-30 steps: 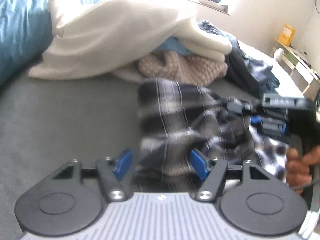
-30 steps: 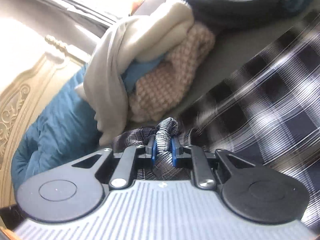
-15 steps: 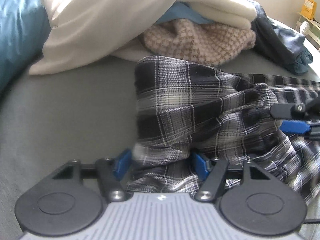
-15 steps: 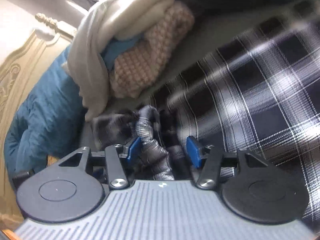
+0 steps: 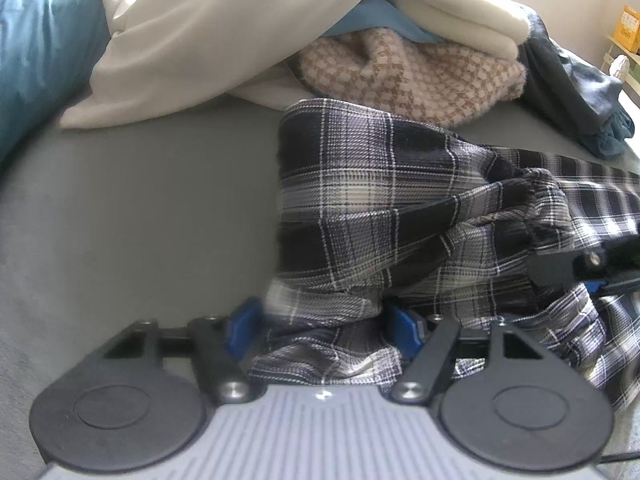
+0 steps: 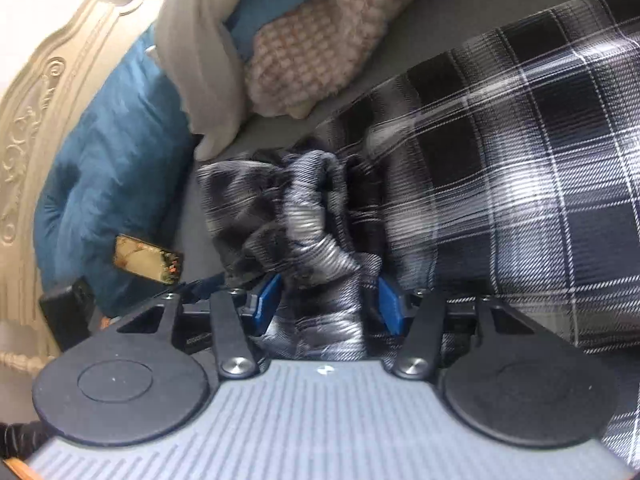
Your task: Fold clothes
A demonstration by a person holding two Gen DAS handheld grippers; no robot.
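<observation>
1. Plaid garment [image 5: 384, 208] lying rumpled on grey bed surface [image 5: 140, 200], just in front of a heap of other clothes: cream fabric [image 5: 224, 40], houndstooth knit [image 5: 412, 76].
2. Left gripper [image 5: 324, 326]: jaws wide apart, bunched plaid edge lying between the blue pads, not pinched.
3. Right gripper [image 6: 328, 304]: jaws likewise spread, a twisted ridge of plaid loose between them; nothing held.
4. Fold state: not flat, no clean crease visible. Fits either a release after laying the cloth down or a re-grip about to be made; not settled by these views.
5. For good work: smooth out the ridges, take only a single edge per claw, keep clear of the heap behind.
6. Against one second ago: right jaws then clamped on the plaid ridge, now opened. Left jaws open then as now; cloth now sharp, settled lower.
</observation>
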